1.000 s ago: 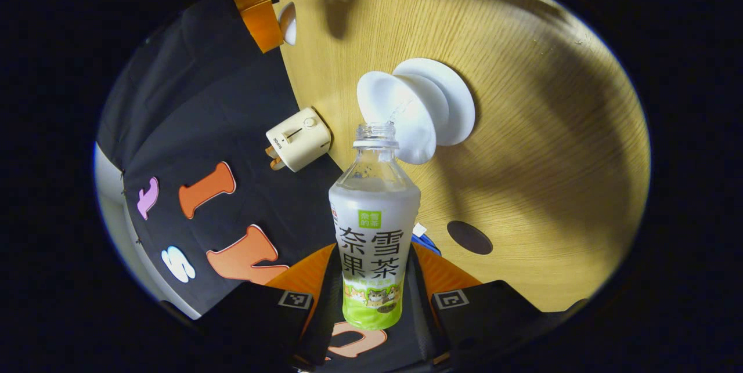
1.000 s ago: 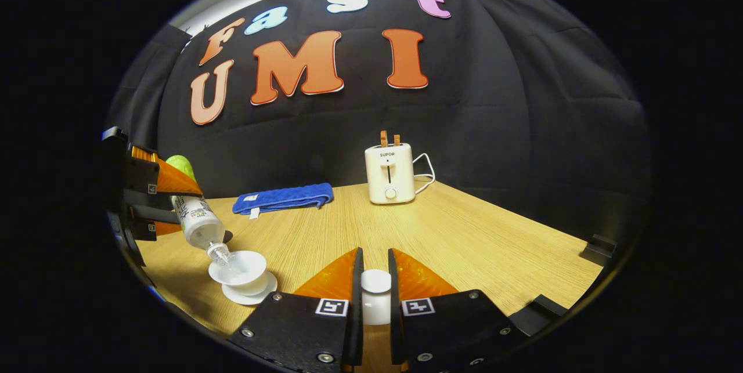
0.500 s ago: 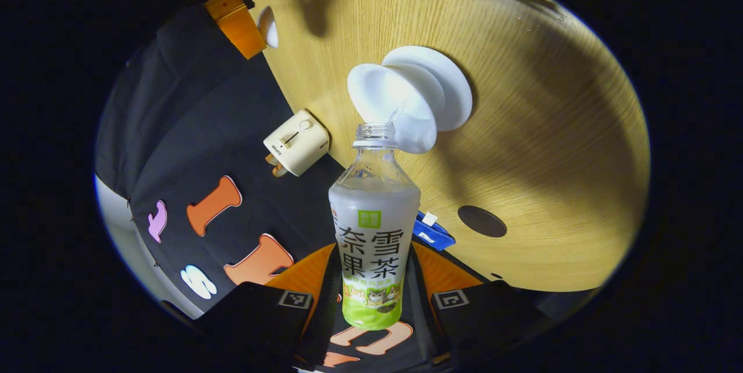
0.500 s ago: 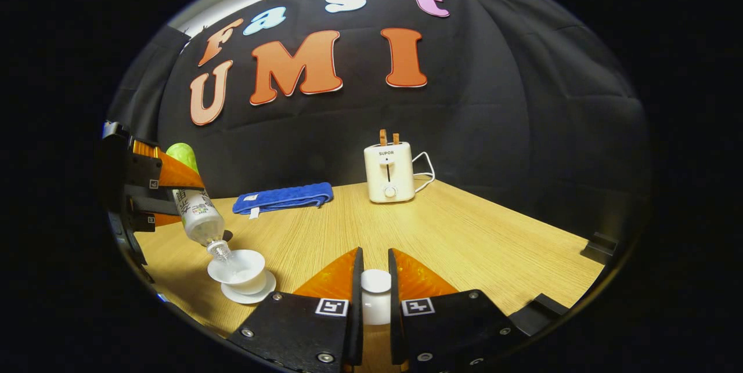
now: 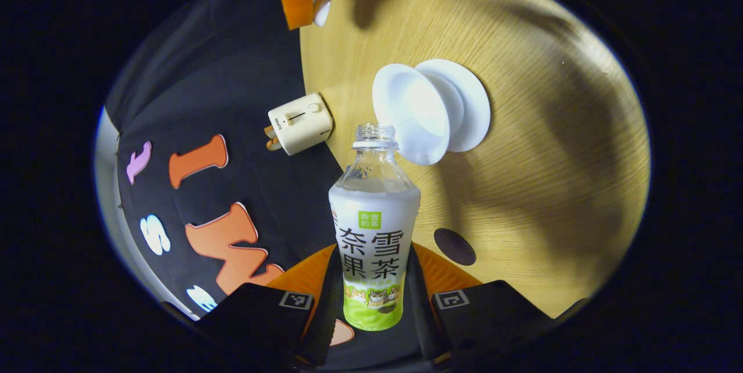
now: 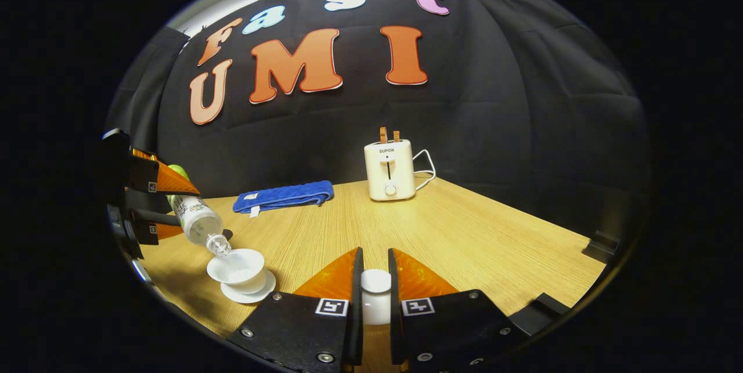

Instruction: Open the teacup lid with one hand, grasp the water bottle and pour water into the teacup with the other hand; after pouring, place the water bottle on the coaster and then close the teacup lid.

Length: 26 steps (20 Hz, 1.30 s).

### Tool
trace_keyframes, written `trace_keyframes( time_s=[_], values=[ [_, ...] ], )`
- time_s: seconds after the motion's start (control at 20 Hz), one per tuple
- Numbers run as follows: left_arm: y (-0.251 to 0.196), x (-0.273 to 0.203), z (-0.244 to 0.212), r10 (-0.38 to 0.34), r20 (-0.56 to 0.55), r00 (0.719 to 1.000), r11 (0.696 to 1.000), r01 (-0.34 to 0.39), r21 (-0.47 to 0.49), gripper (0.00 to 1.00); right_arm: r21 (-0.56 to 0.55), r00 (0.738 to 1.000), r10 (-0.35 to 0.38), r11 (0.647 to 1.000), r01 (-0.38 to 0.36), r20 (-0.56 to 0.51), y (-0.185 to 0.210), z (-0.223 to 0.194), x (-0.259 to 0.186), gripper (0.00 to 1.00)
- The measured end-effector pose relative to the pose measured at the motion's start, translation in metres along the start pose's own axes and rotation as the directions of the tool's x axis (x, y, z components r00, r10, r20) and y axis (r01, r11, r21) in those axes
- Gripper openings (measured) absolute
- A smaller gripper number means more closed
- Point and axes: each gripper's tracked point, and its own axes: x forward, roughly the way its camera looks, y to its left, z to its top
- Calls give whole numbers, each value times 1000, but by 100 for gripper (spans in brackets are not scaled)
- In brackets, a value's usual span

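Note:
A clear bottle [image 5: 374, 234] with a white and green label is uncapped and tipped mouth-down toward the white teacup [image 5: 415, 112], with my left gripper [image 5: 374, 254] shut on its body. The cup stands open on its white saucer [image 5: 473, 103]; no stream shows at the bottle mouth. Lower right of the cup lies a dark round coaster [image 5: 454, 246]. In the right gripper view my right gripper [image 6: 374, 263] is shut on the white lid [image 6: 376, 297], held above the table to the right of the teacup [image 6: 238, 268]. The left gripper [image 6: 148, 205] and bottle [image 6: 197, 222] show at far left.
A white toaster [image 6: 389, 170] with its cord stands at the back of the wooden table [image 6: 464, 239]. A folded blue towel [image 6: 284, 196] lies at the back left, behind the cup. The table's right edge runs near a dark bracket [image 6: 598, 245].
The bottle has swung up to a flatter tilt above the cup, and the water stream seen at its mouth earlier is gone. The right gripper with the lid has stayed put.

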Motion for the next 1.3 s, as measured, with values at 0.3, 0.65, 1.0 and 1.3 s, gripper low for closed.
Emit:
trace_keyframes(
  time_s=[0.3, 0.65, 1.0, 1.3],
  values=[
    [-17, -2, 0, -53, 40, 998, 964, 61, -260, 64, -1, 1000, 2, 1000, -2, -9, 4, -2, -2, 19],
    [-26, -14, -14, -7, 46, 999, 757, 35, -653, 58, -16, 1000, 6, 1000, -7, -11, 12, 1, -6, 19],
    [-14, 2, -59, 64, -10, 998, 393, -35, -919, 61, -26, 1000, 9, 1000, -9, -25, 23, -1, -2, 19],
    [-14, 10, -78, 93, -12, 996, 146, -26, -989, 58, -56, 1000, 8, 998, -10, -25, 32, -1, 0, 19]
  ],
)
